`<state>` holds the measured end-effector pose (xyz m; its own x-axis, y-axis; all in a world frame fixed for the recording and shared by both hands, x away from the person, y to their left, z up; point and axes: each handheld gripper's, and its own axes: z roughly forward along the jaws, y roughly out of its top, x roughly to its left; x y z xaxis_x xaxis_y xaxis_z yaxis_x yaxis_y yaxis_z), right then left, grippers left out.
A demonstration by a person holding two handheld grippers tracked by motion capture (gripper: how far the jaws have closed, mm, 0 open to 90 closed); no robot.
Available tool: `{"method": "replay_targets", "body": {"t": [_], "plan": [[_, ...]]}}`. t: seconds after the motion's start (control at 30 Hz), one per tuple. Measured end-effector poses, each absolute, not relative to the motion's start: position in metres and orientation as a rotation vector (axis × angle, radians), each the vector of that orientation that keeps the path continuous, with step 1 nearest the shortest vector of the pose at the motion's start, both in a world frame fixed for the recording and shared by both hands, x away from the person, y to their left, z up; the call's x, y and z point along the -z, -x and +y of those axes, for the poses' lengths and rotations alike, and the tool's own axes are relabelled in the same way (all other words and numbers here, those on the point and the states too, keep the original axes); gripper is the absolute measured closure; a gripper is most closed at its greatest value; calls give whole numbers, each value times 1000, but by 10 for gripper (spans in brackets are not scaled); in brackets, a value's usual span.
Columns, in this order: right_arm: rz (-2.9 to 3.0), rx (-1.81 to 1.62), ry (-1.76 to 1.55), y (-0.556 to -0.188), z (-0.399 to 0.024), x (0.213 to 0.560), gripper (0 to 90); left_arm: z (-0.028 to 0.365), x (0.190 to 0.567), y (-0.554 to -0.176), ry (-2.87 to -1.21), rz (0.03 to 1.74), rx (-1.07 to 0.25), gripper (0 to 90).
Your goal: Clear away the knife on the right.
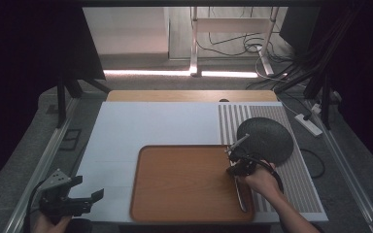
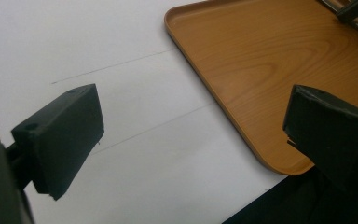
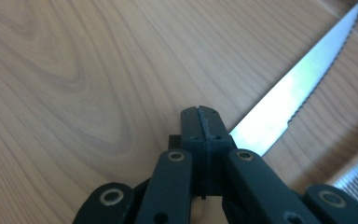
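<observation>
- Nearest, at the bottom left of the high view: left gripper (image 1: 88,189), held in a hand (image 1: 48,224) at the front left corner of the white table (image 1: 141,124), jaws spread wide with nothing between them.
- In the left gripper view, those two black jaws far apart over bare white table, tray (image 2: 261,70) corner between and beyond them, not touched.
- At the bottom right of the high view: right hand (image 1: 262,180) wrapped round the right gripper (image 1: 235,171), set over the right edge of the wooden tray (image 1: 184,182).
- In the right gripper view, right gripper (image 3: 200,116) jaws pressed together to a thin seam, tips low over the tray's wood grain (image 3: 74,70).
- Knife (image 3: 291,88) just beside those closed tips: serrated blade running out from behind the jaws toward the upper right, flat on the tray; not clear whether anything is pinched in the seam.
- In the high view, knife (image 1: 241,194) a thin dark strip along the tray's right rim, below the right hand; teeth on the blade readable from the right gripper view alone.
- Farther right: striped grey mat (image 1: 291,170) under the tray's right side, round dark mat (image 1: 264,138) resting on it just beyond the right gripper.
- Farthest: strip of wooden tabletop (image 1: 189,95), then floor with cables (image 1: 252,46) and metal stand legs (image 1: 193,39).
</observation>
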<state>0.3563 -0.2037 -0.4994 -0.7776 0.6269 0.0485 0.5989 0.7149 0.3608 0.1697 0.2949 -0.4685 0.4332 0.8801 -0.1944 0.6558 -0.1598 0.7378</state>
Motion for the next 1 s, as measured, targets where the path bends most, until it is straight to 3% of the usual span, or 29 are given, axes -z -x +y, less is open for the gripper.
{"method": "replay_targets", "body": {"t": [0.37, 0.57, 0.73, 0.77, 0.93, 1.0], "plan": [[2843, -576, -1072, -358, -212, 499, 897, 294, 468, -170, -1901, 1301, -360, 52], [2854, -655, -1079, -357, -208, 494, 837, 295, 469, -170, -1900, 1301, -358, 52], [2809, -705, -1091, -356, -207, 488, 729, 295, 469, -170, -1901, 1300, -358, 52], [2807, -703, -1085, -356, -207, 488, 660, 295, 469, -170, -1901, 1300, -358, 52], [2820, -705, -1075, -355, -205, 488, 554, 295, 469, -170, -1901, 1299, -359, 52], [2810, -724, -1072, -355, -205, 487, 463, 295, 469, -170, -1901, 1300, -358, 52]]}}
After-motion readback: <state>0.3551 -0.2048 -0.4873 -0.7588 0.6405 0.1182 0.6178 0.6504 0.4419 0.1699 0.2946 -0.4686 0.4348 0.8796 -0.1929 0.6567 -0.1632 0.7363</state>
